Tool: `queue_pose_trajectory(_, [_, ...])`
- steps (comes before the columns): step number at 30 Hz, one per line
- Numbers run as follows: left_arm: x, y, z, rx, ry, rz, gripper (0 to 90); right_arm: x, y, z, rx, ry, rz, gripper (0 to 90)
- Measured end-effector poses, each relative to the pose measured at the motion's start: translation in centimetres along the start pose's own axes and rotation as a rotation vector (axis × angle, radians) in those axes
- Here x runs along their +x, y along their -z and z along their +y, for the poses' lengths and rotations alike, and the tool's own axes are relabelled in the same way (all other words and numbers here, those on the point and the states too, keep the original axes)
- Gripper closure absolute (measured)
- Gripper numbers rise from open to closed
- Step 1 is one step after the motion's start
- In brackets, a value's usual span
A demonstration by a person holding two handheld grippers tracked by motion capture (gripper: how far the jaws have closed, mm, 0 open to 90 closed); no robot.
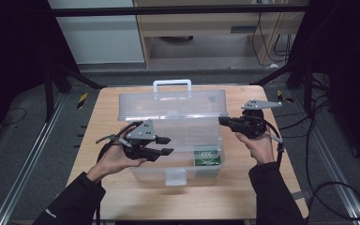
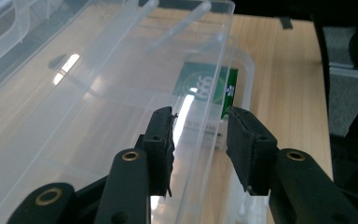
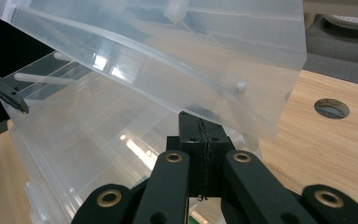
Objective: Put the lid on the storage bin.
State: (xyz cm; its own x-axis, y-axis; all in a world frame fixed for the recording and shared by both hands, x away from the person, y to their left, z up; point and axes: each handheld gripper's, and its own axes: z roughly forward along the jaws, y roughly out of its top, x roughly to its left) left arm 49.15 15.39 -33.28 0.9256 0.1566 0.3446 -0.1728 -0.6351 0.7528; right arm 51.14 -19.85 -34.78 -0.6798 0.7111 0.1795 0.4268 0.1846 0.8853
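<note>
A clear plastic box (image 1: pixel 143 171) stands on the wooden table (image 1: pixel 108 112) with its lid (image 1: pixel 168 104) raised at the back. A green pack (image 1: pixel 207 156) lies in the box's front right corner. My left gripper (image 1: pixel 168 146) hovers over the box's left part, open. In the left gripper view its jaws (image 2: pixel 200 133) straddle the box's thin front wall (image 2: pixel 200 107) without pressing on it, and the green pack (image 2: pixel 205 88) lies beyond. My right gripper (image 1: pixel 221 121) is shut at the box's right end. In the right gripper view its tips (image 3: pixel 199 122) sit just under the lid's edge (image 3: pixel 191 46); I cannot tell whether they touch it.
A white handle (image 1: pixel 172 84) tops the lid. A round cable hole (image 3: pixel 332 108) is cut in the table beyond the box. Bare wood lies left, right and in front of the box. Cables trail on the floor at the right (image 1: pixel 328 140).
</note>
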Motion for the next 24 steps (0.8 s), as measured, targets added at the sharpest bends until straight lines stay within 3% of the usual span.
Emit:
queue_pose_trajectory(4, [-0.3, 0.0, -0.1, -0.019, -0.001, 0.017, 62.4, 0.0, 0.0, 0.0, 0.002, 0.003, -0.001, 90.0])
queue_pose_trajectory(14, [-0.9, 0.9, -1.2, -0.128, 0.055, 0.081, 72.2, 0.0, 0.1, -0.1, 0.003, 0.013, -0.002, 90.0])
queue_pose_trajectory(24, [-0.4, 3.1, -3.3, -0.129, 0.126, 0.169, 85.5, 0.2, 0.2, -0.2, 0.017, 0.01, -0.001, 90.0])
